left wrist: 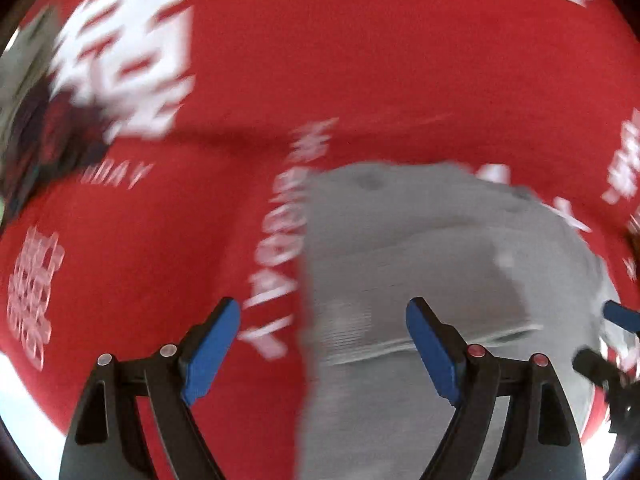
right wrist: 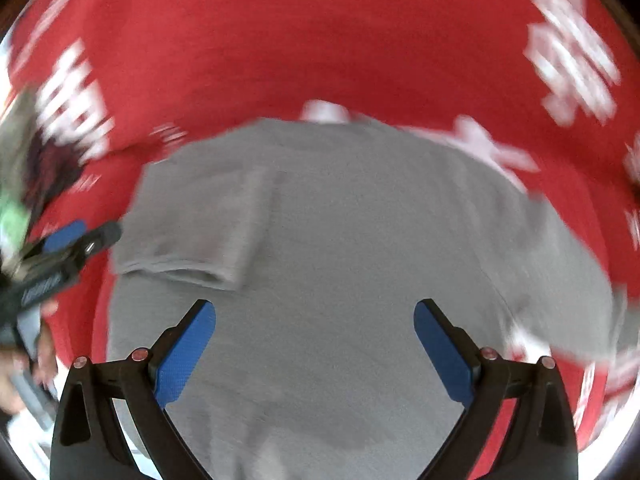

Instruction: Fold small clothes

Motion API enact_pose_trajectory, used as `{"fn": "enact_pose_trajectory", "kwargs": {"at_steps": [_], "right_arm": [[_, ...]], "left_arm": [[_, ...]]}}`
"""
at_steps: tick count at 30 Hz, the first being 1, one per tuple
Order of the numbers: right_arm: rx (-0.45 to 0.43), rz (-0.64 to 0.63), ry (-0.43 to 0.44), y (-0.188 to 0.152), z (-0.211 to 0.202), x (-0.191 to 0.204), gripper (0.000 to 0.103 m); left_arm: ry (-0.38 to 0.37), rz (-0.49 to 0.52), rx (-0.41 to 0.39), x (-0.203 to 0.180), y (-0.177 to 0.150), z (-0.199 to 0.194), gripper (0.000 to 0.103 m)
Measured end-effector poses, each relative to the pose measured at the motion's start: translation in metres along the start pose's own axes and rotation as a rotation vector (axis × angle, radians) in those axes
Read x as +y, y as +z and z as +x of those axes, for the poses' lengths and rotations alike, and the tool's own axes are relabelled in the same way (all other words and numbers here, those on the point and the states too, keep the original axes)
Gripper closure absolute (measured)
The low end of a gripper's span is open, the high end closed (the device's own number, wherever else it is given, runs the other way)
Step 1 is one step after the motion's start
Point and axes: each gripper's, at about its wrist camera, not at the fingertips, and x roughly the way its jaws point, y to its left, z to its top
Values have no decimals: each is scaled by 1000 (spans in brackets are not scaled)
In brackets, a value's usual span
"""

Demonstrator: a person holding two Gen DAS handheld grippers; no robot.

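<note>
Below, one grey garment (right wrist: pixel 340 240) lies on one red printed cloth (right wrist: pixel 320 40); both tools, left tool (left wrist: pixel 322 328) and right tool (right wrist: pixel 314 332), gape wide, holding nothing.

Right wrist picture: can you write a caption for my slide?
Open right gripper above a grey T-shirt, one sleeve folded in, on a red printed cloth.

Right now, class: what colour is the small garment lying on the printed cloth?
Plain grey garment; the right wrist view shows it best.
</note>
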Motion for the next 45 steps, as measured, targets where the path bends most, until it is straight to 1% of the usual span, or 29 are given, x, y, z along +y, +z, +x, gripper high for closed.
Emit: {"fn": "enact_pose_trajectory", "kwargs": {"at_steps": [3,6,8,9,10,11,12,13,15,16,18,20,21,22,23,24,25,26,28,30,32,34,35,37,39,41,43,44,45], "right_arm": [[-19,-221,-7,11,20,49,3],[-33,-448,-90,16,47,99,3],[-34,-517,-165,20,66,114,4],[-31,-525,-200,22,75,115,7],[-21,-517,-216,25,81,115,22],[0,-485,-206,30,86,110,56],[28,-420,-170,36,90,101,75],[40,-313,-117,42,89,86,90],[7,-83,-54,50,76,48,89],[-16,66,-18,51,68,22,89],[-51,318,35,42,56,-24,89],[-70,581,66,22,49,-72,89],[-73,703,95,9,48,-94,87],[-75,799,132,-3,48,-110,82],[-72,859,154,-13,48,-122,76],[-65,884,160,-17,49,-129,70],[-58,904,164,-24,46,-136,54],[-64,916,170,-28,43,-139,46],[-84,929,194,-33,37,-143,46],[-83,926,222,-31,40,-144,45],[-58,933,230,-26,51,-147,45],[-47,961,235,-22,59,-152,45],[-46,994,220,-23,57,-158,45],[-71,1098,232,-34,56,-171,45],[-88,1167,214,-46,51,-178,45],[-102,1207,236,-55,52,-183,46],[-101,1213,259,-51,57,-187,46],[-105,1193,275,-44,59,-188,55],[-90,1152,285,-34,62,-189,69]], "left_arm": [[34,-64,42,33,-5,15,17],[17,-81,68,44,-12,27,17],[8,-85,75,44,-16,33,17],[11,-88,81,44,-17,37,17],[12,-94,86,44,-18,39,17],[15,-99,89,40,-20,43,17],[21,-99,91,40,-20,46,17],[26,-97,92,38,-19,49,17],[34,-90,91,38,-18,51,17],[35,-87,91,37,-17,51,17],[47,-76,101,38,-15,53,17],[46,-71,123,39,-12,53,17],[29,-75,122,39,-9,51,17],[10,-79,118,40,-6,50,17],[-20,-80,112,40,1,49,17],[-38,-80,109,40,6,49,17],[-58,-79,111,39,13,50,17],[-84,-75,124,36,23,55,17],[-127,-62,179,28,38,71,17],[-131,-47,207,20,49,86,17],[-115,-29,210,11,58,95,17],[-123,-27,201,4,62,94,17],[-130,-33,194,2,65,93,17],[-143,-41,196,-2,70,95,17],[-142,-44,210,-5,72,102,17],[-125,-46,219,-8,73,108,17],[-119,-55,214,-10,71,109,17],[-115,-56,210,-12,73,110,17],[-113,-54,209,-12,72,109,17]]}}
